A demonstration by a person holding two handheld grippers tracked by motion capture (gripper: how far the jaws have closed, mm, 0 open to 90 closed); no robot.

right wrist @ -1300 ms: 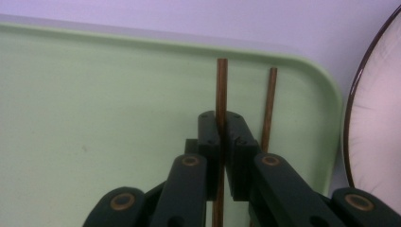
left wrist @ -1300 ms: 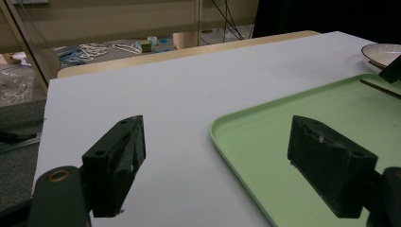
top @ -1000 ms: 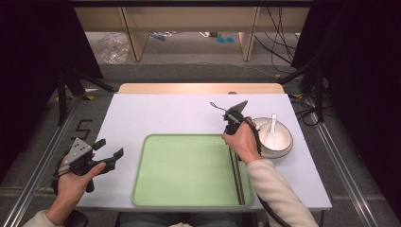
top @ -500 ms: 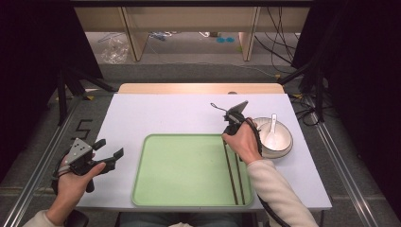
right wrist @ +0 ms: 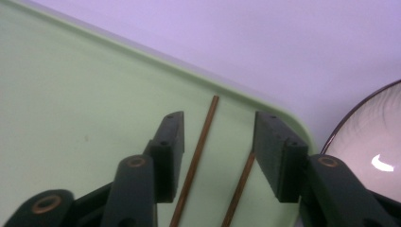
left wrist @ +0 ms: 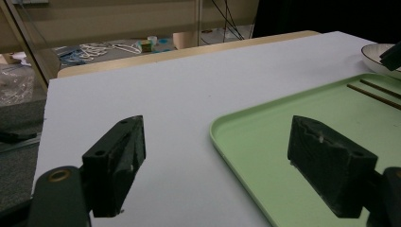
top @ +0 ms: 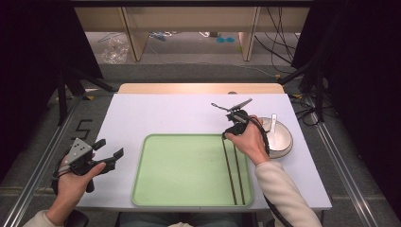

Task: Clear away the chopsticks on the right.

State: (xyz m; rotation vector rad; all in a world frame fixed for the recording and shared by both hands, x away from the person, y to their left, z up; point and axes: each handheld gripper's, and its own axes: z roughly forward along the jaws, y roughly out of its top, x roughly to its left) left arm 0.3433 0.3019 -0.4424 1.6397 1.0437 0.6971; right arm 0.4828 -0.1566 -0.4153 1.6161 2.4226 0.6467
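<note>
Right gripper (right wrist: 217, 142) agape over chopsticks (right wrist: 198, 156)

Pale green tray (top: 189, 198), brown chopsticks (top: 230, 170), white bowl (top: 283, 137), lavender-white tabletop (top: 161, 113), black claw (right wrist: 218, 142)

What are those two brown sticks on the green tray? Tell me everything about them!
They look like chopsticks: two thin, straight, dark brown sticks, maybe wood. They lie flat, side by side but apart, along the right side of the green tray, with their far ends near its far rim. The right gripper hangs open just above them, one stick between its fingers, not squeezing.
</note>
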